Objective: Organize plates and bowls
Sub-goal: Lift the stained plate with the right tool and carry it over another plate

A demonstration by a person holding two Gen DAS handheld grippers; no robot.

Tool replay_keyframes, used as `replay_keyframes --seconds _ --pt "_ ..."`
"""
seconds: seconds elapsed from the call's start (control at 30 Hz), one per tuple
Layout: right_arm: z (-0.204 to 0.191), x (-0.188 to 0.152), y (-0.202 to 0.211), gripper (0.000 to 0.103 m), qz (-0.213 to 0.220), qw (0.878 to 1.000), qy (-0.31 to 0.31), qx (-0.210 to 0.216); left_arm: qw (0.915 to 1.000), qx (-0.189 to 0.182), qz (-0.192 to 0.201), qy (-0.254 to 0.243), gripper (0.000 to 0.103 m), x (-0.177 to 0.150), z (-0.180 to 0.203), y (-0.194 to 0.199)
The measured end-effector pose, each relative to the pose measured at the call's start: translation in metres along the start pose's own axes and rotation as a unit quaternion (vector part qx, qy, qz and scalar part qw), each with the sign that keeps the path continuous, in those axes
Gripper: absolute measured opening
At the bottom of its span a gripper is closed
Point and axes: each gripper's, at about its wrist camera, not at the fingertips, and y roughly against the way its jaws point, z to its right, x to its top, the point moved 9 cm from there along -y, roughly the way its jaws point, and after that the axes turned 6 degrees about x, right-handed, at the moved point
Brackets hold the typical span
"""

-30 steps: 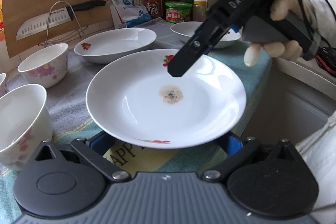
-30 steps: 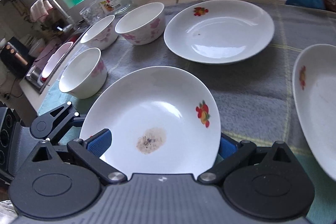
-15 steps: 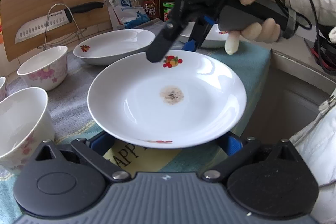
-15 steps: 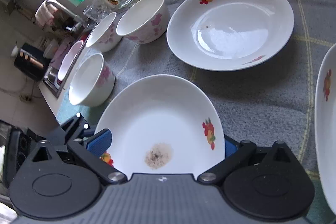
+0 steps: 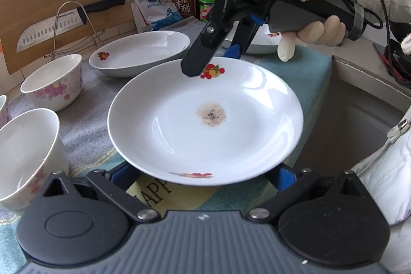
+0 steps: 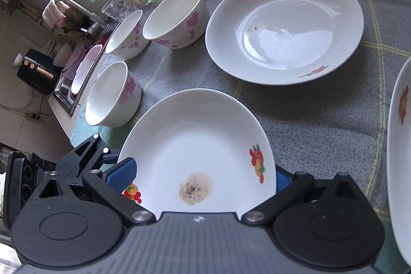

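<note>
Nearest the left camera, the left gripper [image 5: 205, 172] stands wide open with its blue pads to either side of the near rim of the stained plate [image 5: 205, 117], gripping nothing; the plate lies on the checked cloth [image 6: 321, 114] at the counter's front corner, a brown speckled stain at its middle. Across it, the right gripper [image 5: 217, 59] reaches over the far rim, also spread, one finger above the fruit print and the blue-padded one beyond the edge, so the rim sits between them unclamped (whether either finger touches the porcelain cannot be told). The step in hand looks like taking this plate by its rim to stack it. To do it well, the fingers should straddle the rim squarely, one over and one under, and close firmly before any lift, since glazed porcelain slips and the plate overhangs the corner beside a drop. A level lift would guard the residue. Farther off, the clean plate [image 6: 283, 27] lies near, the likely base for a stack, with a third plate [image 6: 400, 145] to the right. Three flowered bowls [image 6: 174, 17] stand together at the left, well apart from the grip.
</note>
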Motion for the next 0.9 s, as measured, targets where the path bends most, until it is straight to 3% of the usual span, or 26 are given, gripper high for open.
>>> replay_keyframes --seconds 0.9 --pt "-0.003 0.006 0.037 0.103 0.027 1.0 0.009 0.011 0.9998 0.006 -0.01 -0.017 0.102 0.037 0.0 0.003"
